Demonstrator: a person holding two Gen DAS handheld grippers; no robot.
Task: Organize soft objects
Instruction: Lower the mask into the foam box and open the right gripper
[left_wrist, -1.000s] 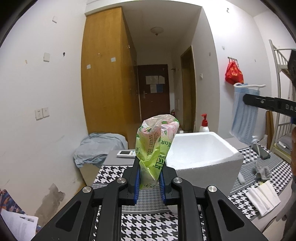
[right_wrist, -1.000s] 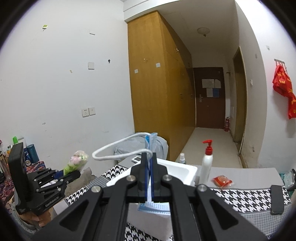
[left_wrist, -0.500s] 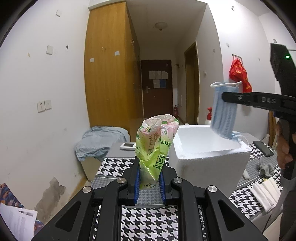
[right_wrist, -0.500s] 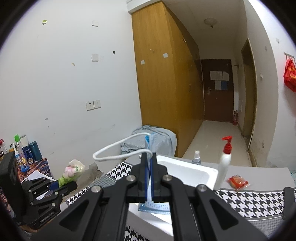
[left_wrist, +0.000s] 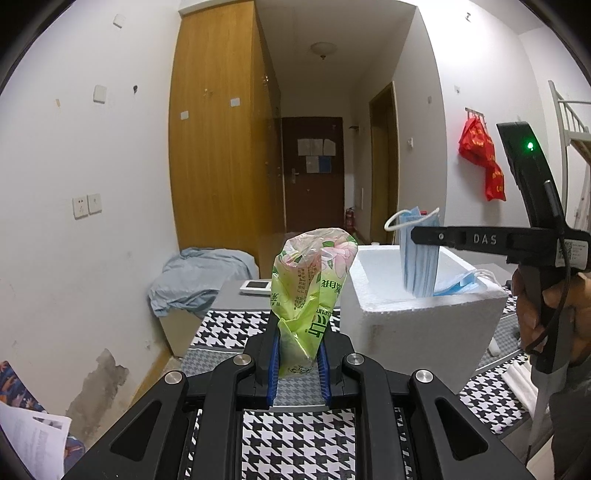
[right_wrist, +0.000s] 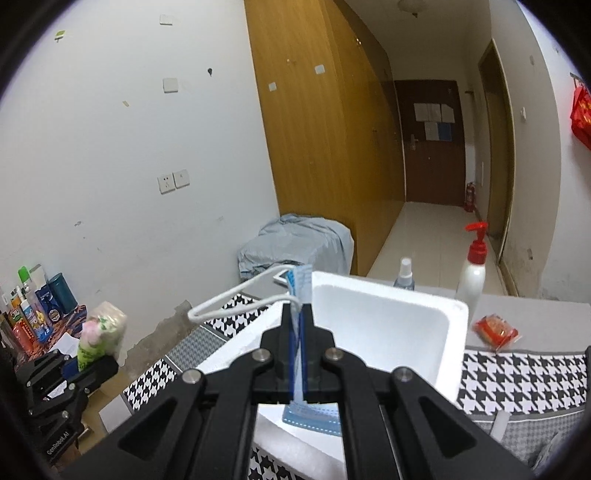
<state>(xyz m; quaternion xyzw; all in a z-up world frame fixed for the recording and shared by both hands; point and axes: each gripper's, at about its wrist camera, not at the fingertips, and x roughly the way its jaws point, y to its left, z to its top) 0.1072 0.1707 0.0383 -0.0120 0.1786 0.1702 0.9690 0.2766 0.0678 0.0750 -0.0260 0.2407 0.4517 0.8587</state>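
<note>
My left gripper (left_wrist: 297, 363) is shut on a green flowered tissue pack (left_wrist: 310, 291) and holds it upright above the houndstooth table, left of the white foam box (left_wrist: 417, 310). My right gripper (right_wrist: 297, 328) is shut on a stack of blue face masks (right_wrist: 300, 284) with white ear loops. The masks (left_wrist: 421, 254) hang over the box's near rim, their lower ends lying on it. The right gripper (left_wrist: 424, 236) reaches in from the right in the left wrist view. The left gripper with the pack (right_wrist: 98, 332) shows low left in the right wrist view.
The houndstooth cloth (left_wrist: 299, 443) covers the table. Behind the box (right_wrist: 388, 332) stand a red-pump bottle (right_wrist: 472, 273), a small spray bottle (right_wrist: 404, 275) and a red snack packet (right_wrist: 496, 332). A white phone-like device (left_wrist: 256, 286) lies at the back. Folded white cloths (left_wrist: 521, 376) lie right.
My right gripper has carried the masks down and left over the foam box, so they now touch its rim. My left gripper with the tissue pack has stayed about where it was.
</note>
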